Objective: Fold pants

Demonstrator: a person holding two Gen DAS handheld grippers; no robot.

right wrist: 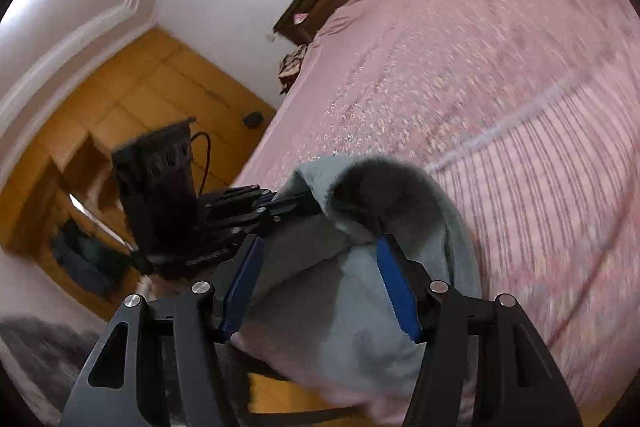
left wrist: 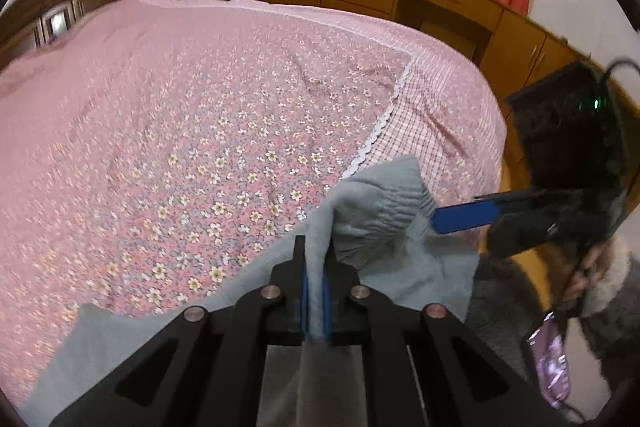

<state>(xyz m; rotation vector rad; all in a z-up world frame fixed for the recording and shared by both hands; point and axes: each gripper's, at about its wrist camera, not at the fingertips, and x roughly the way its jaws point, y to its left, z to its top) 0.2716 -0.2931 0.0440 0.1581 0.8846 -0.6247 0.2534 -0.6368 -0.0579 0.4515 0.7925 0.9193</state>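
The left gripper (left wrist: 316, 267) has its jaws closed tight on a fold of the grey pants (left wrist: 372, 227), the fabric pinched between the blue pads and hanging down through the frame. The right gripper (right wrist: 320, 279) stands wide open in its own view, the blue fingers (right wrist: 394, 291) flanking a bunched grey mass without pinching it; from the left wrist view one blue finger lies against the gathered waistband, so whether it grips there is doubtful, and it looks more likely free.

The pants hang lifted at the near edge of the bed (left wrist: 200, 107), part draped over the pink floral bedspread, part trailing off toward the floor. Judged from this, the folding has barely begun: the garment is bunched, not spread flat, and no clean fold shows. Laying it out and aligning the legs appear to be left.

The legs and hems are out of frame, the right view is motion-blurred, and the garment's full shape cannot be made out.
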